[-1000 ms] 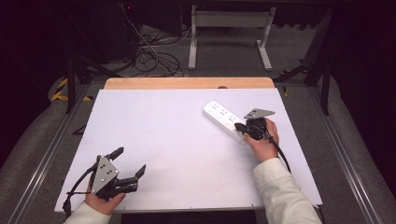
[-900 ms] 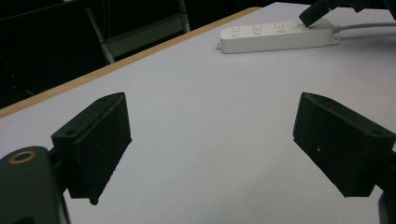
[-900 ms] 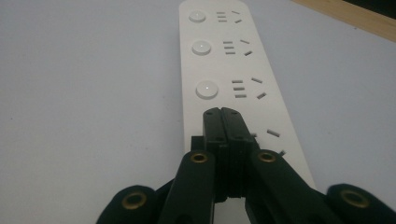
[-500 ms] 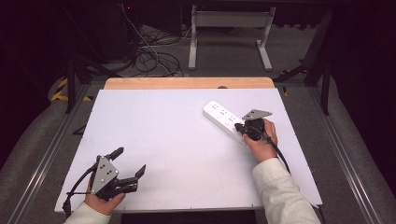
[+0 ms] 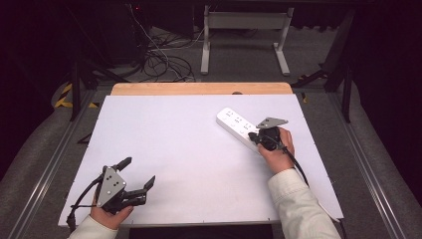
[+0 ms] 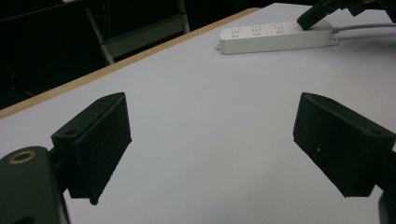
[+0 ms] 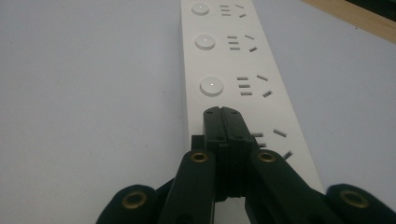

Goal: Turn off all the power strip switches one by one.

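Observation:
A white power strip [image 5: 233, 121] lies at an angle on the right half of the white table top [image 5: 189, 139]. My right gripper [image 5: 253, 137] is shut, and its closed tips rest on the strip's near end. In the right gripper view the joined jaws [image 7: 222, 115] sit just below the third round button [image 7: 210, 86], covering the place where another one would be. My left gripper [image 5: 138, 172] stands open at the front left, held low over bare table. The left gripper view has its two pads [image 6: 95, 144] wide apart, with the power strip [image 6: 275, 35] and the right gripper [image 6: 317, 11] far off.
The strip's white cord [image 6: 366, 28] runs off toward the table's right side. A wooden strip [image 5: 199, 88] edges the far side of the table. Beyond it, cables [image 5: 164, 59] and a white frame leg [image 5: 205, 50] are on the floor.
The right gripper has edged very slightly left on the strip's end. The left gripper has stayed where it was.

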`<state>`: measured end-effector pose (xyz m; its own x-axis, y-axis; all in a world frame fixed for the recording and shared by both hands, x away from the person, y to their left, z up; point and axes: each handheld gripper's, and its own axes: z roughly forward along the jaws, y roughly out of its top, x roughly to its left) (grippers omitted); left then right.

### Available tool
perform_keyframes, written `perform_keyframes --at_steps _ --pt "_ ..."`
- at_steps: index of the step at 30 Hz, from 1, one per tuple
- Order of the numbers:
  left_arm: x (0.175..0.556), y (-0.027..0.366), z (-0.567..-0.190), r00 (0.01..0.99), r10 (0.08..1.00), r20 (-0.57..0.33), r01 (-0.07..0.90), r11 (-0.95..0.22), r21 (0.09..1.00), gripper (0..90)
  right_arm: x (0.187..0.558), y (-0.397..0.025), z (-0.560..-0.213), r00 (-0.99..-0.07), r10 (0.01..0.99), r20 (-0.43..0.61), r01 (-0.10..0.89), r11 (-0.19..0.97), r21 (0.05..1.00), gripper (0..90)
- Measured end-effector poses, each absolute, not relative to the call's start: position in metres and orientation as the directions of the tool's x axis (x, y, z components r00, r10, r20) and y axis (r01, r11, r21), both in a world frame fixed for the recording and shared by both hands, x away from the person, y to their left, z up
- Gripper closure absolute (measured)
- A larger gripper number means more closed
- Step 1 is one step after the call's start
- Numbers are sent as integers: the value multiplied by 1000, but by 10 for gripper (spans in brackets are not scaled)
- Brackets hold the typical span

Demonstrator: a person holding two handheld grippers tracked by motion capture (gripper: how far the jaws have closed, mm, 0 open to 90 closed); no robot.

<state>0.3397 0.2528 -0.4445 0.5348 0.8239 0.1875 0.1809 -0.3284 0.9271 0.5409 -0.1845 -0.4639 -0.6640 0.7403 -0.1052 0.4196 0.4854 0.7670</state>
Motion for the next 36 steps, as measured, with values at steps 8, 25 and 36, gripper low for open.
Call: perform_keyframes --at_steps 8,25,36 --pt "339 252 -445 537 824 181 183 -324 928 118 542 -186 -463 -635 762 -129 431 488 759 900" --pt "340 253 -445 536 823 188 181 -330 926 118 541 -190 -465 -656 747 -110 414 478 774 900" --pt "340 252 -445 537 824 183 185 -326 927 118 540 -190 -465 -652 749 -114 417 480 771 900"
